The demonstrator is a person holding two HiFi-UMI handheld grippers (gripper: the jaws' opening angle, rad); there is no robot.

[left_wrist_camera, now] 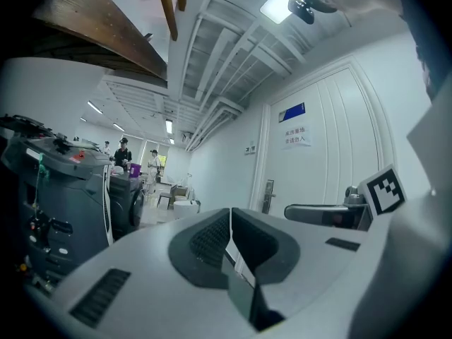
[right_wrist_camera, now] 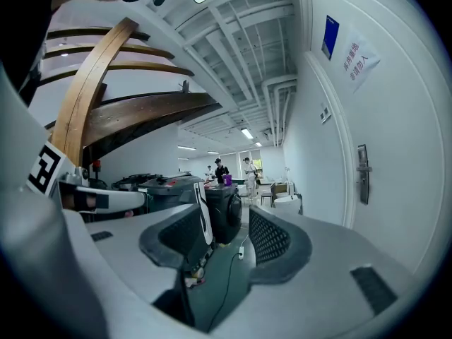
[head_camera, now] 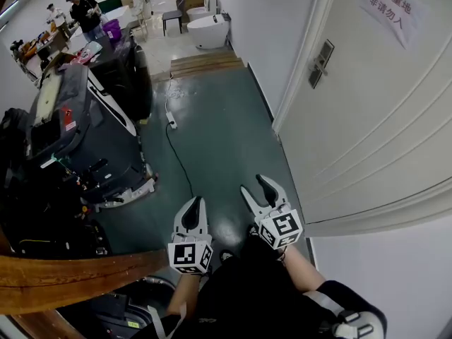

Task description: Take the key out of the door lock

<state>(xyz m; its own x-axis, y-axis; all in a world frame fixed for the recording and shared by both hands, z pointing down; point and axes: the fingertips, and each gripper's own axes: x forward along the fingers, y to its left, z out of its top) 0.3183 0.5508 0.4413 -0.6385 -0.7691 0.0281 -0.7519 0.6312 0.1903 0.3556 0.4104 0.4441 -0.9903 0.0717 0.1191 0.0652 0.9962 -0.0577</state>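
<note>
The white door (head_camera: 374, 119) stands at the right, with its lock plate and handle (head_camera: 321, 62) far ahead of both grippers. The plate is too small to tell whether a key sits in it. In the left gripper view the lock plate (left_wrist_camera: 268, 195) is small and distant; in the right gripper view the lock plate (right_wrist_camera: 363, 174) is at the right edge. My left gripper (head_camera: 195, 205) hangs low near my body, its jaws together with nothing between them (left_wrist_camera: 230, 214). My right gripper (head_camera: 253, 184) is beside it, its jaws spread and empty (right_wrist_camera: 226, 205), with green floor showing through the gap.
A large dark floor-cleaning machine (head_camera: 78, 140) fills the left side. A cable with a power strip (head_camera: 171, 122) lies on the green floor. A curved wooden beam (head_camera: 70, 277) crosses the lower left. Wooden steps (head_camera: 206, 63), a white toilet (head_camera: 208, 30) and a person (head_camera: 85, 9) are far back.
</note>
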